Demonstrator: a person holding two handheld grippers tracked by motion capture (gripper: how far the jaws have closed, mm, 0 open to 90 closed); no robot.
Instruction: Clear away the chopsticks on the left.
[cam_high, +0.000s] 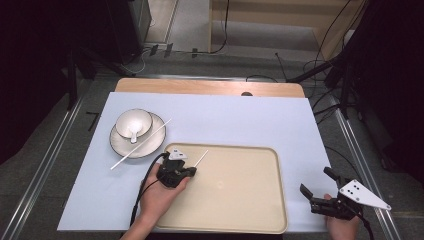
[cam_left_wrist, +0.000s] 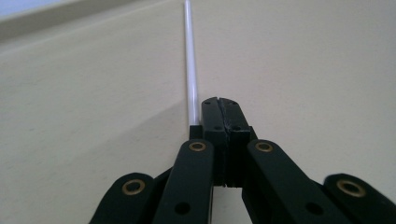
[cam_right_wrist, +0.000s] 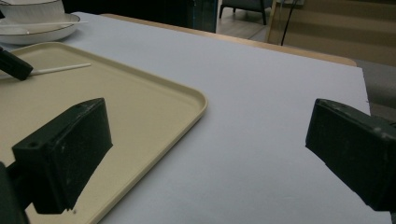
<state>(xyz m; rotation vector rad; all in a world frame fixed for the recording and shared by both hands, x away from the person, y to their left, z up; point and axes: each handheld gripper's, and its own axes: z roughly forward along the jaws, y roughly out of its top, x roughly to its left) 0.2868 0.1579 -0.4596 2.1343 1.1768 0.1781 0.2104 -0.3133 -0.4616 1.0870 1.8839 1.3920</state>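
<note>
A white chopstick (cam_high: 201, 158) lies over the far left part of the beige tray (cam_high: 240, 200). My left gripper (cam_high: 190, 171) is at the chopstick's near end. In the left gripper view its jaws (cam_left_wrist: 219, 100) are pressed together. The chopstick (cam_left_wrist: 190, 70) runs along the outer side of one jaw, and nothing shows in the seam. A second chopstick (cam_high: 140, 145) rests across the plate (cam_high: 152, 147) at the left, which carries a white bowl (cam_high: 134, 121) with a spoon (cam_high: 135, 134). My right gripper (cam_high: 316, 181) is open over the pale mat, right of the tray, with nothing between its fingers.
The pale mat (cam_high: 225, 120) covers most of the table, with a wooden strip along the far edge. The tray's raised rim (cam_right_wrist: 187, 93) lies to the left of the right gripper (cam_right_wrist: 210, 140). Cables, stands and metal rails surround the table.
</note>
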